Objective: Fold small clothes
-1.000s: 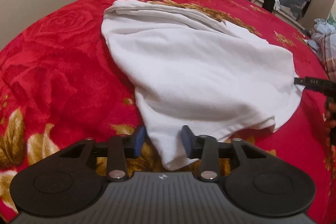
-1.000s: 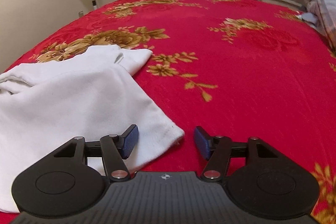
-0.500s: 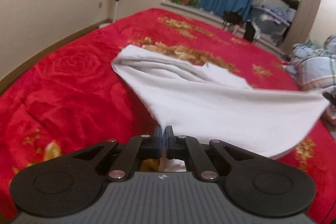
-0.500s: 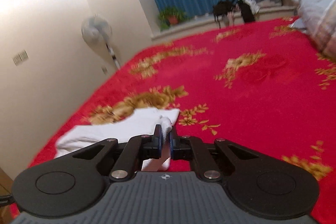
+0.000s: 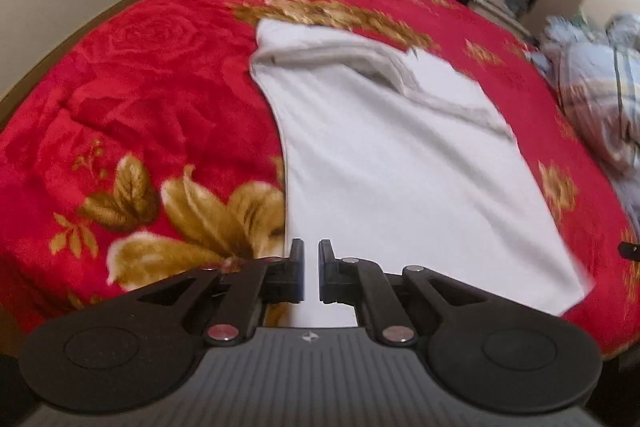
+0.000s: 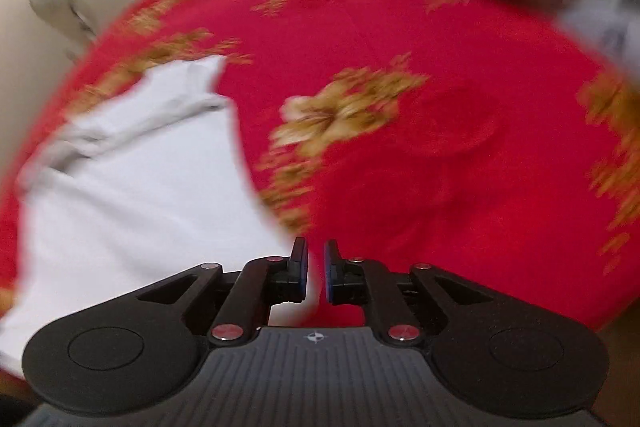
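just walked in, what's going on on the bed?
A person with a handheld gripper in each hand is folding a white shirt on a red floral blanket. The shirt lies spread out flat, its far end bunched into folds. The left gripper sits over the near edge of the shirt, fingers slightly apart with cloth showing in the gap. The right gripper is at the shirt's near right corner, fingers also slightly apart. Whether either is pinching cloth can't be told; the right view is blurred.

Both hand-held grippers (image 5: 311, 269) (image 6: 316, 273) slightly parted
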Tool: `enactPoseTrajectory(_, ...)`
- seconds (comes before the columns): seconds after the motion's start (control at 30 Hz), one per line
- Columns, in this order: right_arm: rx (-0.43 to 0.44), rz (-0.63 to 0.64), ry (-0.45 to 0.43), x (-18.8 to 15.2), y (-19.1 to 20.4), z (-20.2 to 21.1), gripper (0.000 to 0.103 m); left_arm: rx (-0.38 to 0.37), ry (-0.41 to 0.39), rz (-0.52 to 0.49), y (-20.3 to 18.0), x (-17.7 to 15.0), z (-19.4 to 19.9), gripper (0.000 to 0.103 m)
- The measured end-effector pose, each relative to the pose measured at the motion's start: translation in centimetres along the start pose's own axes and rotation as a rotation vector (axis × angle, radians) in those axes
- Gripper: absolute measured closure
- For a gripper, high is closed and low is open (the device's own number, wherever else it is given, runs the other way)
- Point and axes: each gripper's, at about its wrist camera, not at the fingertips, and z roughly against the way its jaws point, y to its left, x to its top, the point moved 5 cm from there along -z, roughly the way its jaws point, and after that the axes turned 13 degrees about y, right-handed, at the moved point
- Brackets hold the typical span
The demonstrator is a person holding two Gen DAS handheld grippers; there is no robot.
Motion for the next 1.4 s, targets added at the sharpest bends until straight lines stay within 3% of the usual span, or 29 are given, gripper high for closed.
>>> enactPoseTrajectory(0.07, 0.032, 0.031, -0.070, 1.7, 1.2, 0.6, 0.077, -0.008, -0.050, -0.008, -0.7, 1.6, 0.6, 0.092)
enactPoseTrajectory(0.27, 0.260, 0.178, -0.190, 8.4, 8.3, 0.5, 0.073, -0.076, -0.188, -0.097, -5.8, 8.2, 1.4, 0.092)
enactPoseTrajectory(0.4, 0.346, 0.188, -0.212, 11.9, 11.7, -2.3, 0.068, -0.154, -0.194, -0.173, -10.9, 13.5, -1.6, 0.092)
enactPoseTrajectory(0.47, 0.331, 0.193, -0.211, 12.4, 12.2, -4.4, 0.068, -0.168, -0.182, -0.223, -14.0, 15.8, -4.4, 0.092)
enactPoseTrajectory(0.53, 0.262, 0.202, -0.168, 12.8, 12.4, -5.9, 0.068, -0.175, -0.166, -0.252, -17.1, 17.7, -7.6, 0.089)
enactPoseTrajectory(0.6, 0.263, 0.205, -0.169, 13.0, 12.4, -6.3, 0.068, -0.183, -0.157, -0.286, -20.1, 19.3, -11.0, 0.086)
enactPoseTrajectory(0.73, 0.254, 0.152, -0.119, 13.7, 12.0, -8.3, 0.068, -0.141, -0.129, -0.333, -24.8, 21.6, -18.2, 0.043)
enactPoseTrajectory(0.77, 0.257, 0.139, -0.113, 13.6, 11.7, -8.7, 0.068, -0.142, -0.103, -0.343, -25.8, 21.9, -19.9, 0.038)
enactPoseTrajectory(0.9, 0.268, 0.120, -0.104, 13.9, 10.9, -9.3, 0.068, -0.078, 0.005, -0.417, -28.7, 22.4, -26.0, 0.041)
enactPoseTrajectory(0.93, 0.269, 0.118, -0.106, 14.0, 10.7, -9.4, 0.068, -0.056, 0.012, -0.437, -28.7, 22.3, -26.8, 0.061)
enactPoseTrajectory(0.97, 0.266, 0.118, -0.106, 14.1, 10.6, -9.4, 0.068, -0.016, 0.000, -0.459, -28.4, 22.3, -27.2, 0.091)
enactPoseTrajectory(1.0, 0.263, 0.118, -0.103, 14.2, 10.5, -9.5, 0.068, 0.003, -0.009, -0.473, -27.9, 22.8, -27.2, 0.100)
enactPoseTrajectory(1.07, 0.261, 0.114, -0.092, 14.3, 10.3, -9.8, 0.068, -0.035, -0.045, -0.410, -25.3, 24.4, -25.2, 0.100)
enactPoseTrajectory(1.2, 0.261, 0.124, -0.086, 14.5, 10.6, -9.8, 0.068, 0.037, -0.221, -0.206, -14.3, 28.3, -17.0, 0.100)
enactPoseTrajectory(1.3, 0.265, 0.140, -0.084, 14.5, 11.5, -9.6, 0.068, 0.182, -0.331, -0.010, -2.2, 29.5, -10.5, 0.100)
enactPoseTrajectory(1.4, 0.273, 0.171, -0.086, 14.3, 13.0, -9.4, 0.068, 0.387, -0.412, 0.201, 10.4, 29.1, -5.3, 0.100)
